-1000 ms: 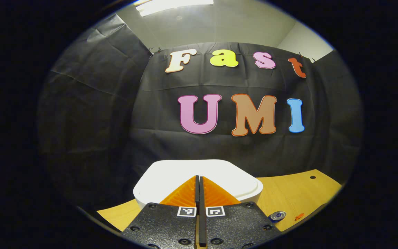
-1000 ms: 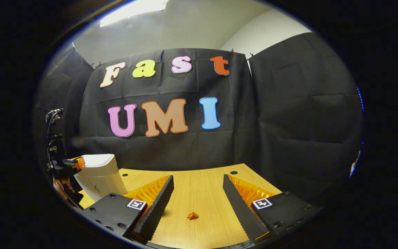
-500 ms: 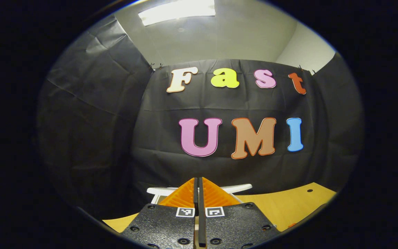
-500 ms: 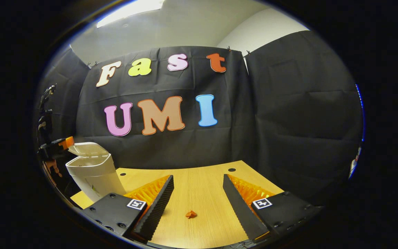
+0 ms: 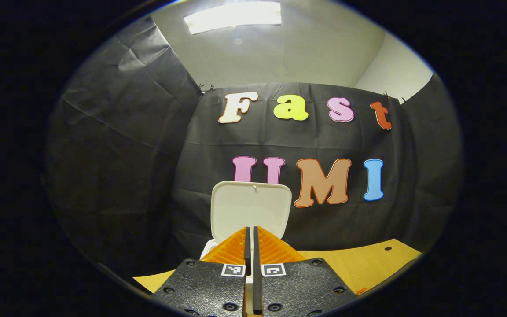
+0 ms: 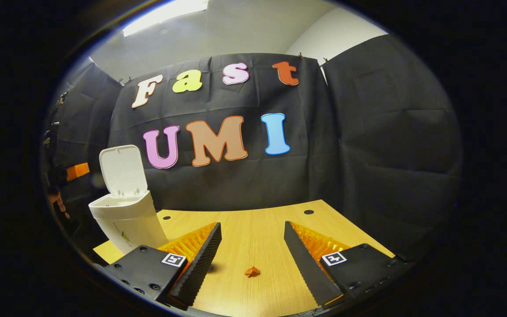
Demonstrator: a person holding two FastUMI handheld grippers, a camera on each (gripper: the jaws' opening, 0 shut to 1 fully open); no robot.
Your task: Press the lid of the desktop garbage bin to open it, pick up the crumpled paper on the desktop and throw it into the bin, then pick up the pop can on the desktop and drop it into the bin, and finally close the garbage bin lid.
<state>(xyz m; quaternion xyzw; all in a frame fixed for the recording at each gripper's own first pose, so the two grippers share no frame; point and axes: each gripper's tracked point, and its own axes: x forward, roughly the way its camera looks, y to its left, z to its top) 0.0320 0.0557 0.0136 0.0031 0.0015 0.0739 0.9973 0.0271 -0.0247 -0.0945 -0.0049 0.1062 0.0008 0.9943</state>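
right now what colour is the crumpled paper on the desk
Orange-red. The paper shows best in the right gripper view, lying on the desk.

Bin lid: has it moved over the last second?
Yes. The lid has swung up from flat on the bin to upright against the wall cloth.

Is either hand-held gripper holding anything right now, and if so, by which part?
Nothing is held. The left hand-held gripper is shut and empty; the right hand-held gripper is open above the small orange crumpled paper.

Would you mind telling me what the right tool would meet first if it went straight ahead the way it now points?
Probably the crumpled paper, lying on the table between the open right tool fingers; depth is uncertain, so it might pass above it.
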